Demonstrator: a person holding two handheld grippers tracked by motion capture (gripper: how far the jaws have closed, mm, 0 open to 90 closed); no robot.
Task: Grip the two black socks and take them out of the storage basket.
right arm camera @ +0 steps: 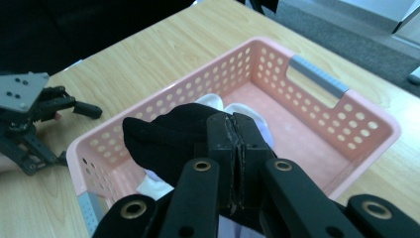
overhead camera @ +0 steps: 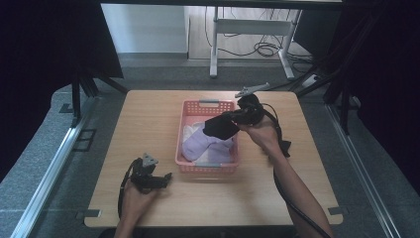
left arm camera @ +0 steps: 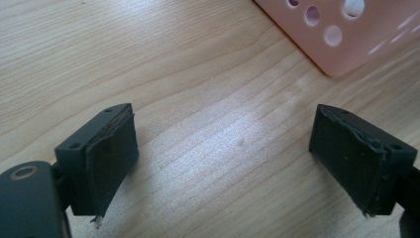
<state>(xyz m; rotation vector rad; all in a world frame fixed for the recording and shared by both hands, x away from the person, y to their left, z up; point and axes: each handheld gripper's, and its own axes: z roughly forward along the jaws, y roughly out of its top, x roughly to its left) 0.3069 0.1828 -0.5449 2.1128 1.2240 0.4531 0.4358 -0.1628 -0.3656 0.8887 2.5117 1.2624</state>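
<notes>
A pink perforated basket (overhead camera: 187, 107) (right arm camera: 317, 114) (left arm camera: 341, 49) stands mid-table with pale lilac and white garments (overhead camera: 200, 145) (right arm camera: 218, 101) in it. My right gripper (overhead camera: 233, 118) (right arm camera: 236, 148) hangs above the basket's right side, shut on a black piece of cloth (overhead camera: 220, 128) (right arm camera: 171, 136) that droops over the garments. My left gripper (overhead camera: 166, 177) (left arm camera: 225, 153) rests low over the bare wood at the basket's front left corner, open, with nothing between its pads (left arm camera: 111, 158).
The wooden table (overhead camera: 148, 124) has bare room left and right of the basket. Grey floor, metal rails and a white desk frame (overhead camera: 247, 29) lie beyond the far edge. Cables trail from both grippers.
</notes>
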